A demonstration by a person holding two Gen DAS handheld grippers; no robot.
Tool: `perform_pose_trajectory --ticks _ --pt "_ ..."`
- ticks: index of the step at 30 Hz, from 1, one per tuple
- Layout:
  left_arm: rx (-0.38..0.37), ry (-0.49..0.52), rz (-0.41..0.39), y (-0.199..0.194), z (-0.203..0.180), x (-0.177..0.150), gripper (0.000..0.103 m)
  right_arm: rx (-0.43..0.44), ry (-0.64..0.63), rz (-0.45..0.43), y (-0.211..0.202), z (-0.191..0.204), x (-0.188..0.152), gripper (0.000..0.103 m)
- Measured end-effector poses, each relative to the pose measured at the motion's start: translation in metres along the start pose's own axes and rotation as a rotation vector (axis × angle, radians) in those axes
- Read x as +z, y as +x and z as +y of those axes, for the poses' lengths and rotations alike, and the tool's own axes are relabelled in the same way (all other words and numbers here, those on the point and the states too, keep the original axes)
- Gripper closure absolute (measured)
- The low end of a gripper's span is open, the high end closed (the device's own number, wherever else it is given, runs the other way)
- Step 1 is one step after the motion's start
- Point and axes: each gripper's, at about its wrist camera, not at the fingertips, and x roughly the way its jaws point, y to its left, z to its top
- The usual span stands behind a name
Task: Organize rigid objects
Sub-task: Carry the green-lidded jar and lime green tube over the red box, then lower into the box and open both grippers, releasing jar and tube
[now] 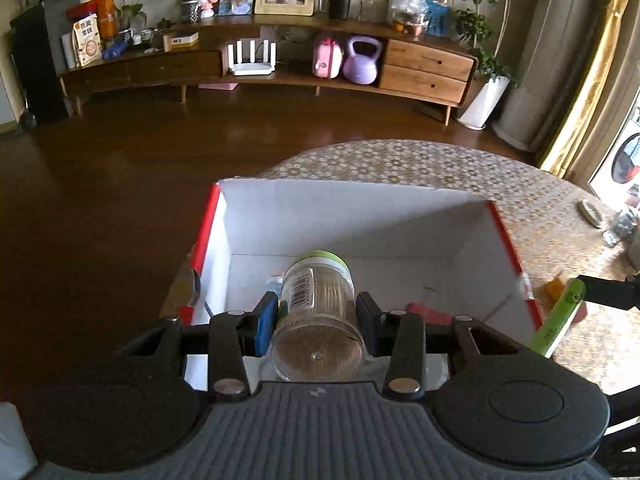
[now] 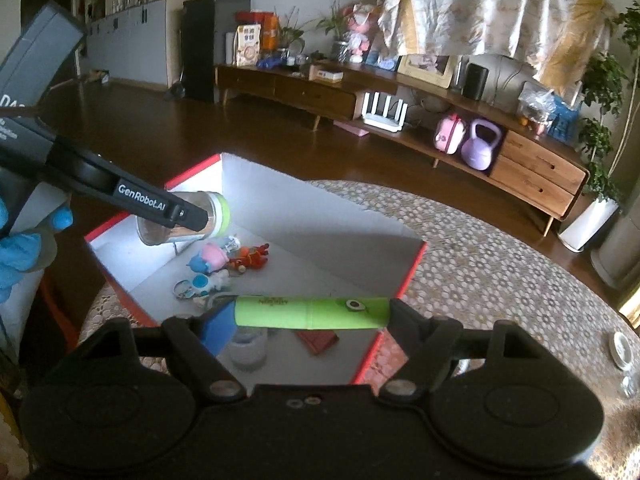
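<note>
My left gripper (image 1: 317, 316) is shut on a clear jar of toothpicks (image 1: 318, 312) with a green-rimmed lid, and holds it over the near edge of a red box with a white inside (image 1: 352, 216). From the right wrist view the same jar (image 2: 182, 218) hangs above the box's left side (image 2: 320, 220). My right gripper (image 2: 310, 316) is shut lengthwise on a bright green tube-shaped case (image 2: 312, 312), level above the box's near edge. That green case (image 1: 558, 320) shows at the right of the left wrist view.
Several small toys (image 2: 224, 260) and a red packet (image 2: 318, 340) lie on the box floor. The box stands on a round table with a patterned cloth (image 2: 500, 280). A small dish (image 2: 620, 350) sits at the table's right. A hand in a blue glove (image 2: 24, 248) holds the left gripper.
</note>
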Motion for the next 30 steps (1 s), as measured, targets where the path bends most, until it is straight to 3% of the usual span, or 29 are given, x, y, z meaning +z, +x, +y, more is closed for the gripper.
perform_pose_trajectory --ticks 13,30 --pt "0.036 0.011 0.044 0.050 0.011 -0.001 0.061 0.020 0.027 0.111 0.078 0.014 0.015 0.023" --pt "0.040 0.031 0.105 0.072 0.008 -0.011 0.061 0.013 -0.017 0.201 0.097 0.026 0.014 0.023"
